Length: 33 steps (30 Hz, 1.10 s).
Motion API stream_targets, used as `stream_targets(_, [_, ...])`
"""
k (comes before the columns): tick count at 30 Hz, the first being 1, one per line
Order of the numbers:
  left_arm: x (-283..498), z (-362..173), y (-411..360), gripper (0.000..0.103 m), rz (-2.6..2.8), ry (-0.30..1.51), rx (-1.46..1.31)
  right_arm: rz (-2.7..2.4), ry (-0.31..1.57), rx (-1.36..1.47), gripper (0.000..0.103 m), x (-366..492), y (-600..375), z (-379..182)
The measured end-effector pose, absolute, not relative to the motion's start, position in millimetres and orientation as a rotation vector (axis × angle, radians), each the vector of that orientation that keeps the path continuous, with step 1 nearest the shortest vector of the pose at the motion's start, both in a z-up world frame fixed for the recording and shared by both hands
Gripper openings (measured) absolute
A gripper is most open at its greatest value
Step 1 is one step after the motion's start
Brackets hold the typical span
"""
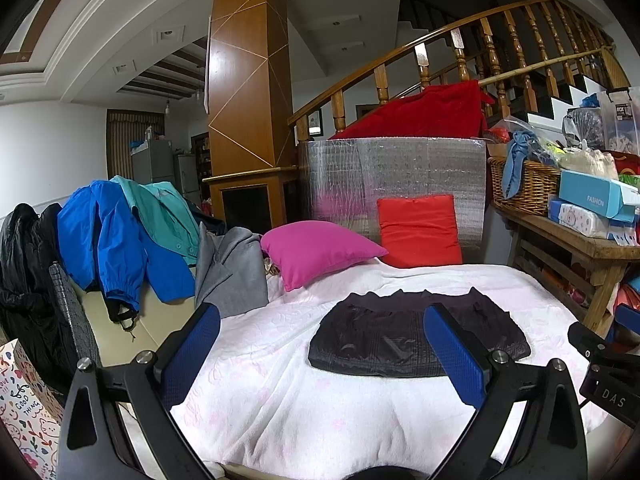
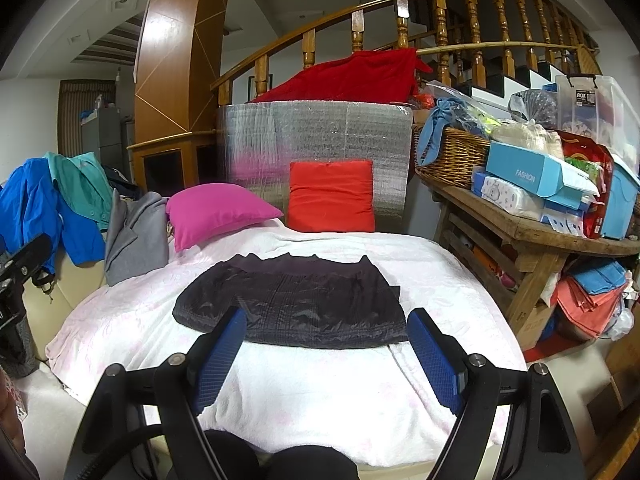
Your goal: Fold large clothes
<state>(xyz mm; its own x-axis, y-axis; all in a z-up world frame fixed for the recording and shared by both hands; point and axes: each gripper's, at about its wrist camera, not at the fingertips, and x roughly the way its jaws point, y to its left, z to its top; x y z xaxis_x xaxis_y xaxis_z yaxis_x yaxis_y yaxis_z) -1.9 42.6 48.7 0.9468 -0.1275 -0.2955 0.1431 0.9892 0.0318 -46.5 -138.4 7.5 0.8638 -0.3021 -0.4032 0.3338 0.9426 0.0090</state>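
From the left, a blue jacket [image 1: 100,236] and grey garment [image 1: 232,272] hang beside the bed [image 1: 280,400], where a folded black garment [image 2: 296,304] lies flat beyond the spread, empty left gripper [image 1: 324,344] and right gripper [image 2: 326,346].

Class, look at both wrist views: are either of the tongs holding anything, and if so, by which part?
Nothing is held. The left tongs and right tongs both stand open above the white blanket, short of the dark garment lying flat on it.
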Motion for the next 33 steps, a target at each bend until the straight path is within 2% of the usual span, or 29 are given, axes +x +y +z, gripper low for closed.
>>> stream_targets(33, [1.7, 40.3, 45.3, 0.101, -0.158, 0.317, 0.063, -0.33, 0.432, 0.078, 0.085, -39.4, -136.3, 3.6])
